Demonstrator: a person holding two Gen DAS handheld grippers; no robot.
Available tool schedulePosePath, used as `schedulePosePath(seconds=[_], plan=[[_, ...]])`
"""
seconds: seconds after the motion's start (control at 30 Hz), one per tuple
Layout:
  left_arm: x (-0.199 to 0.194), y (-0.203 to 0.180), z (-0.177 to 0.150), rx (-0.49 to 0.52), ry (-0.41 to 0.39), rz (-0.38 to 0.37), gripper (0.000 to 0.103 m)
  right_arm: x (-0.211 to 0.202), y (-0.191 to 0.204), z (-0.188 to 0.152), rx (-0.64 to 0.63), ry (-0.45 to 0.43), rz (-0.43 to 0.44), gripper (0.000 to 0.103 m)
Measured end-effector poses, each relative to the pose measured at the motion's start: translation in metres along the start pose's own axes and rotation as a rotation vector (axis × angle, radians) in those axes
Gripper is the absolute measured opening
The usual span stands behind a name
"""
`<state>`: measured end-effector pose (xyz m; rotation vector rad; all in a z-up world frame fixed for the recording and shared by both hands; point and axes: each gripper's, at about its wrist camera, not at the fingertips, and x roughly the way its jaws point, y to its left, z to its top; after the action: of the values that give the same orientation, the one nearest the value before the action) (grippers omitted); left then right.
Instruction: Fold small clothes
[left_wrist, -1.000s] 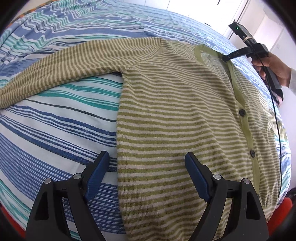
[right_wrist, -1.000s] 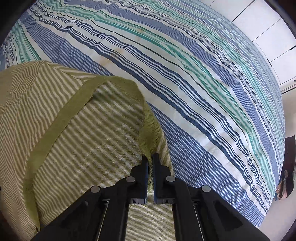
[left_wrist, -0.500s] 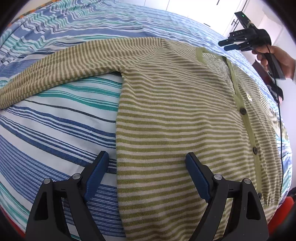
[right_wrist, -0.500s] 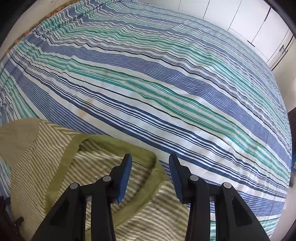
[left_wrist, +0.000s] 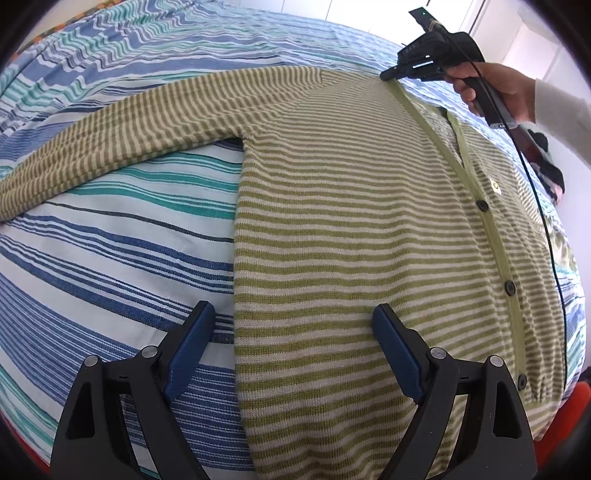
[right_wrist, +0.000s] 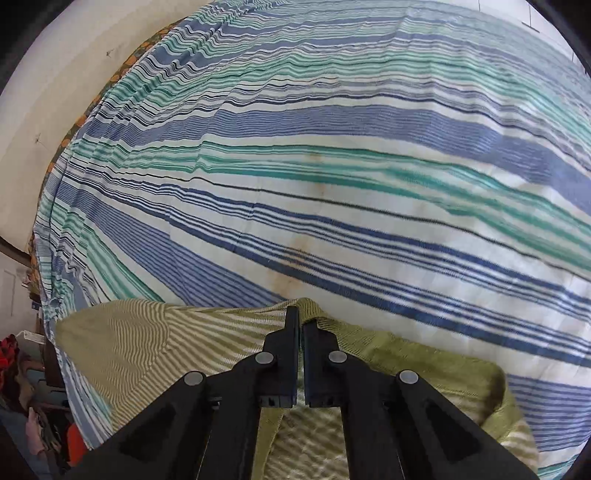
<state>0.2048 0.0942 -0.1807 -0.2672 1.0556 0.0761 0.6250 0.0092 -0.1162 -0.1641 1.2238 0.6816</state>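
Right gripper (right_wrist: 300, 325) was pinching the green neck band of the striped cardigan (left_wrist: 362, 229), fingers pressed together on the cloth. I had my left gripper (left_wrist: 291, 339) spread wide, low over the cardigan's side edge, holding nothing. That cardigan lay flat and buttoned on the striped bedsheet (left_wrist: 110, 236), one sleeve (left_wrist: 140, 129) stretched out. It looked soft, light and floppy, so I judged the edges and neck band were the best places to grab.

No text reads clearly — the cardigan (left_wrist: 351, 221) badge (left_wrist: 494, 185) is illegible.
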Motion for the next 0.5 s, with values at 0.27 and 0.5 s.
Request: schedulePosePath(seconds=[0.27,0.5], plan=[[-0.006,-0.004,0.000,0.024,0.013,0.013,0.090,-0.017,-0.001,-0.020,0.011,0.016,-0.025,0.020],[-0.032,-0.004,-0.008,0.015,0.021,0.012,0.090,-0.176,-0.114,-0.135,0.190,-0.175,-0.008,0.065]])
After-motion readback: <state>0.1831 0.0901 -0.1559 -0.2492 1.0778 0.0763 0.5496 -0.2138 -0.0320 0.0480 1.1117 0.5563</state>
